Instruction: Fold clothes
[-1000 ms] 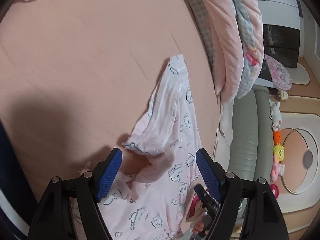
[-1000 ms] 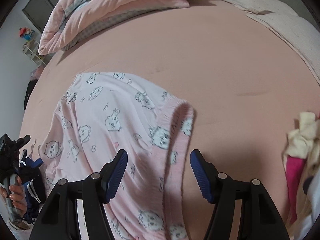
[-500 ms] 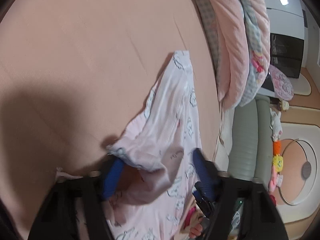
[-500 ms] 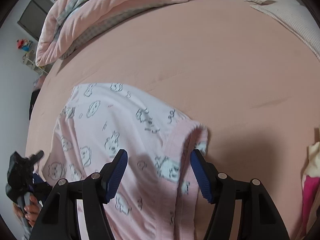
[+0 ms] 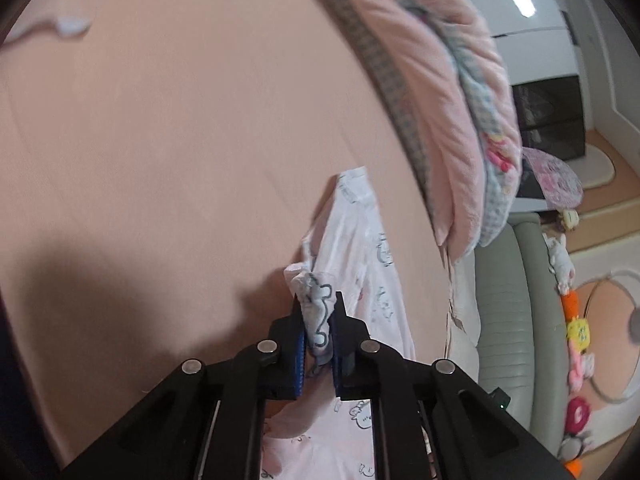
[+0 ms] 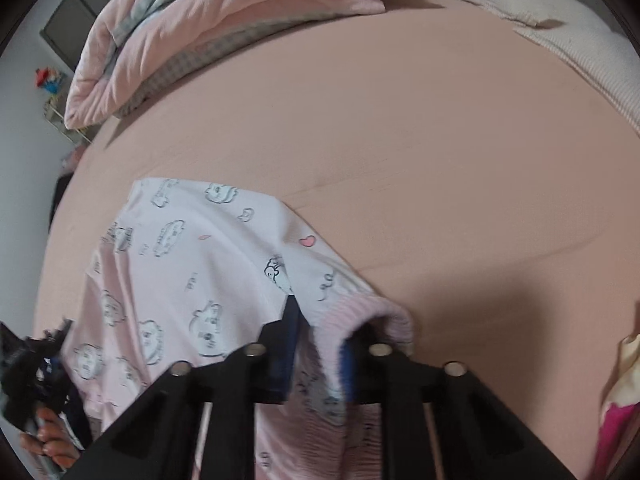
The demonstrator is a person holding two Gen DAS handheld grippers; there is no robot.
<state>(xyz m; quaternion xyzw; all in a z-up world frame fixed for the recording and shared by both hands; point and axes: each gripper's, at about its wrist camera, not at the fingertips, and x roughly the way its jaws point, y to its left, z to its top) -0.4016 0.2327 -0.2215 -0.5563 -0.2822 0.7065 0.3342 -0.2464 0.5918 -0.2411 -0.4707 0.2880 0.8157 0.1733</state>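
- pink bed sheet (image 6: 420, 128) fills both views; rumpled pink quilt (image 6: 208, 20) heaped along its far edge
- pink pajama pants (image 6: 192, 248) with cartoon print lie on the sheet, partly lifted off it at the two grasped spots
- left gripper (image 5: 318, 322): jaws nearly together, clamped on a bunched fold of the pants' hem edge
- right gripper (image 6: 320, 344): jaws narrowed, pinching the ribbed pink waistband (image 6: 360, 312)
- hand (image 6: 48, 440) at lower left of right view, on the other gripper's handle
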